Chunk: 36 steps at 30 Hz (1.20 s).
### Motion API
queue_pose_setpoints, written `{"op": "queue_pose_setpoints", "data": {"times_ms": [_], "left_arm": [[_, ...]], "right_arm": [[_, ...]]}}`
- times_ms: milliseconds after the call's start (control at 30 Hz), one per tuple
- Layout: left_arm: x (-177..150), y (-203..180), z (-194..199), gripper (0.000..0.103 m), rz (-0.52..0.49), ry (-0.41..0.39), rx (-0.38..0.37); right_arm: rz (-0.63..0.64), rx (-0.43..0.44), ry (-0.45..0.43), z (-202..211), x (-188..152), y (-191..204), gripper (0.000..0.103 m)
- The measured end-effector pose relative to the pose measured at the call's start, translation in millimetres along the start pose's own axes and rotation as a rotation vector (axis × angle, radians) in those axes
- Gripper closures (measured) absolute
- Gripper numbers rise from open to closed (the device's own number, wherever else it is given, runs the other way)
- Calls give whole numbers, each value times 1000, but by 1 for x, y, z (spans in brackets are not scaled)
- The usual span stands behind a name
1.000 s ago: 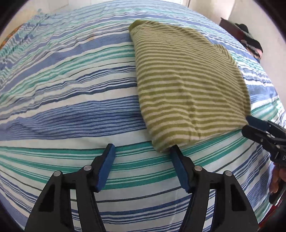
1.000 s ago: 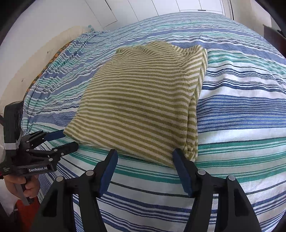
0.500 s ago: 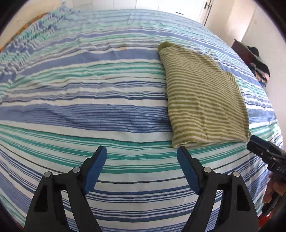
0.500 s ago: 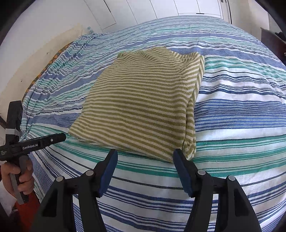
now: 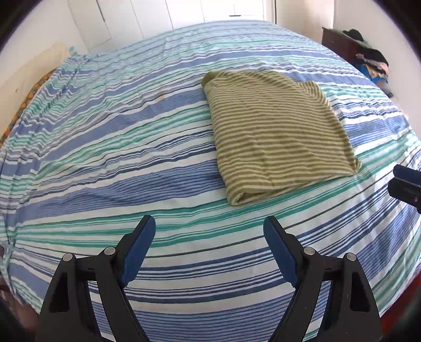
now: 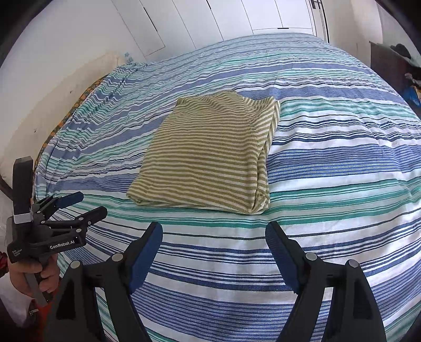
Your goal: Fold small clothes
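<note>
A folded olive-and-cream striped garment [image 5: 276,131] lies flat on the striped bed, also in the right wrist view [image 6: 210,155]. My left gripper [image 5: 209,229] is open and empty, held back from the garment's near left corner; it shows at the left edge of the right wrist view [image 6: 84,204]. My right gripper [image 6: 214,234] is open and empty, a short way in front of the garment's near edge; its fingertips [image 5: 405,181] show at the right edge of the left wrist view. Neither gripper touches the cloth.
The bed has a blue, teal and white striped sheet [image 5: 105,163]. White wardrobe doors [image 6: 236,18] stand behind it. A dark dresser with piled clothes [image 5: 363,58] stands at the far right. A wall [image 6: 52,65] runs along the bed's left side.
Both grippers have pulled back and up from the garment's near edge. The garment now lies farther away and stays folded. Both grippers stay open.
</note>
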<state>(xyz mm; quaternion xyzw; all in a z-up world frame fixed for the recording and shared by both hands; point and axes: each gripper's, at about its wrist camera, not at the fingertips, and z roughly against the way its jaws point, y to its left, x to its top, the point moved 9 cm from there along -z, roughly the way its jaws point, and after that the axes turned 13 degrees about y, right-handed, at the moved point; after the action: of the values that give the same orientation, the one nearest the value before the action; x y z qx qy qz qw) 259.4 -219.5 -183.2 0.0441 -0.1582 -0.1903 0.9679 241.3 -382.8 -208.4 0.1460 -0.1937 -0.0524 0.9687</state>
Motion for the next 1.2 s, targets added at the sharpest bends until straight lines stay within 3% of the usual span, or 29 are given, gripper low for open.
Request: {"op": "queue_pose_setpoints", "data": {"times_ms": [133,267,333,467,533,600,633,667,700,733,833,900,1033,1133,1200], "left_arm": [[6,4,-7,16,11,17,-37],[44,25,-35,11,160,46,-265],[67,33,-63,11,234,107,-359],[102,23,-105,11,275,188,-489],[112,9,-118,11,245,212,-498],[118,-5,-124,11,211,211,-496],[119,-10,-125,30,200,215,-497],[120,-18,-124,53,183,233,-527],[120,-25,-122,84,167,270,-547],[122,-25,-116,86,159,269,-516],[140,-19,-87,87,135,240,-509],[157,-9,-60,87,146,188,-557],[186,27,2,87,167,59,-568],[184,56,42,87,156,-17,-561],[167,71,50,87,152,-19,-549]], "right_arm": [[-2,13,1,-1,3,-2,23],[-50,49,-2,-11,25,-25,21],[-95,59,6,-23,46,-47,19],[-203,201,28,-60,88,-76,19],[-237,310,46,-80,104,-77,19],[-283,366,55,-100,113,-78,19],[-300,380,76,-111,115,-77,24],[-303,378,93,-118,116,-75,48],[-287,385,109,-123,118,-70,67],[-269,391,133,-125,120,-63,83],[-199,329,116,-108,134,-46,85],[-187,357,51,-83,154,-36,86],[-126,430,-64,-27,196,2,86],[-44,475,-127,13,211,39,86],[6,503,-149,27,212,64,86]]}}
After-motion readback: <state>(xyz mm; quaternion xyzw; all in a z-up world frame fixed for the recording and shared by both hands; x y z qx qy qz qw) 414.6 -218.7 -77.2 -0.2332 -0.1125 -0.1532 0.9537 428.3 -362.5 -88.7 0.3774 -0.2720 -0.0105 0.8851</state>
